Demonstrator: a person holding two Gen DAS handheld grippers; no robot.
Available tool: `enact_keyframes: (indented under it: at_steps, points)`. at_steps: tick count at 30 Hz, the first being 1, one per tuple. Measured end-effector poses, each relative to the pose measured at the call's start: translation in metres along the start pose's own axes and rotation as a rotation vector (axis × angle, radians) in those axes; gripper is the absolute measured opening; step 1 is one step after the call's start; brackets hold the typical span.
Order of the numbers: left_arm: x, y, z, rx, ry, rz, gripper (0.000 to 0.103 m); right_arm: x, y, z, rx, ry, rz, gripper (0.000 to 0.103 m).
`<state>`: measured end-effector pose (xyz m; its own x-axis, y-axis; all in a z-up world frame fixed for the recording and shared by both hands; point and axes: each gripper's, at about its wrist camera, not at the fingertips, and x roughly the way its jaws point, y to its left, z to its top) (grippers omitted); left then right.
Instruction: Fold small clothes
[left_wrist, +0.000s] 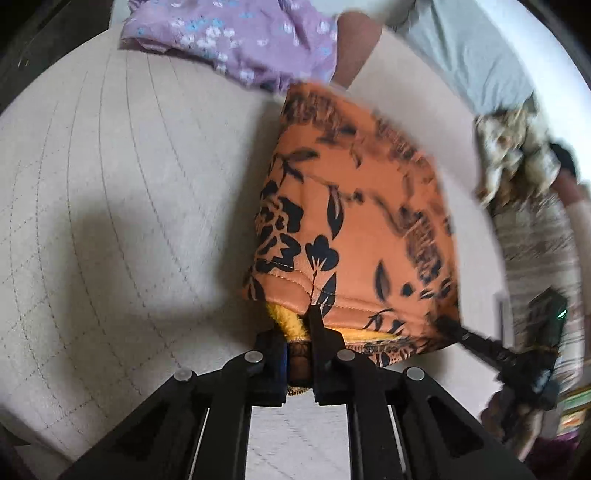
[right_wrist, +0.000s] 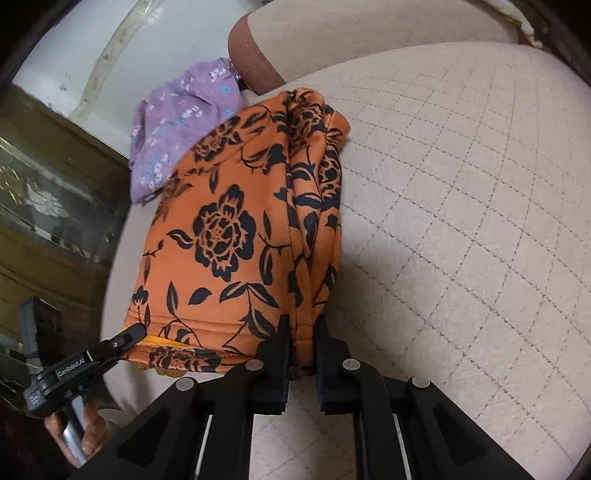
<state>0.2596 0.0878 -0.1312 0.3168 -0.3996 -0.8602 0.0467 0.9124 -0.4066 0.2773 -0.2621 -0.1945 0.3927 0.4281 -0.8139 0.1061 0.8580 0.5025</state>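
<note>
Jaws of the left hand-held gripper (left_wrist: 300, 334) and right hand-held gripper (right_wrist: 303, 345) clamp the hem of the orange black-flowered fleece garment (right_wrist: 221, 240), lifted over the quilted beige sofa cushion (right_wrist: 461, 184); folding looks barely underway, lilac floral garment (right_wrist: 177, 129) waiting at the cushion's far edge.

Beige quilted sofa seat (right_wrist: 461, 192), brown-trimmed cushion (right_wrist: 255, 59), dark wooden cabinet (right_wrist: 55, 206)

Left tool (left_wrist: 300, 354) clamped on cloth hem, right tool (right_wrist: 302, 354) likewise pinching fabric, both side by side
</note>
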Motion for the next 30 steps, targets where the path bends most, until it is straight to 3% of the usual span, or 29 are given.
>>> enact_keyframes:
  at_steps: [2, 6, 13, 16, 18, 19, 21, 23, 30]
  points:
    - [0.008, -0.003, -0.003, 0.022, -0.002, 0.045, 0.011, 0.018, -0.005, -0.002, 0.025, 0.035, -0.022, 0.013]
    - [0.001, -0.005, -0.005, 0.025, -0.034, 0.038, 0.011, 0.007, -0.001, 0.005, 0.025, 0.004, -0.011, 0.013]
    - [-0.011, -0.016, -0.038, 0.113, -0.116, 0.155, 0.018, -0.002, -0.002, -0.019, 0.021, -0.052, -0.038, 0.023]
    - [-0.012, -0.013, -0.050, 0.091, -0.111, 0.170, 0.028, -0.006, -0.005, -0.029, 0.059, -0.050, -0.033, 0.036]
    - [-0.018, -0.008, -0.055, 0.059, -0.122, 0.170, 0.039, -0.006, 0.000, -0.035, 0.066, -0.057, -0.024, 0.056]
    - [-0.024, -0.006, -0.058, 0.056, -0.138, 0.177, 0.042, -0.013, 0.004, -0.042, 0.054, -0.082, -0.038, 0.072]
    - [-0.035, -0.007, -0.068, 0.064, -0.171, 0.194, 0.058, -0.026, 0.016, -0.053, 0.002, -0.135, -0.077, 0.073]
    - [-0.047, -0.008, -0.076, 0.074, -0.191, 0.208, 0.064, -0.036, 0.028, -0.060, -0.045, -0.145, -0.091, 0.073]
    - [-0.069, -0.007, -0.108, 0.082, -0.209, 0.272, 0.074, -0.065, 0.055, -0.093, -0.146, -0.176, -0.178, 0.073]
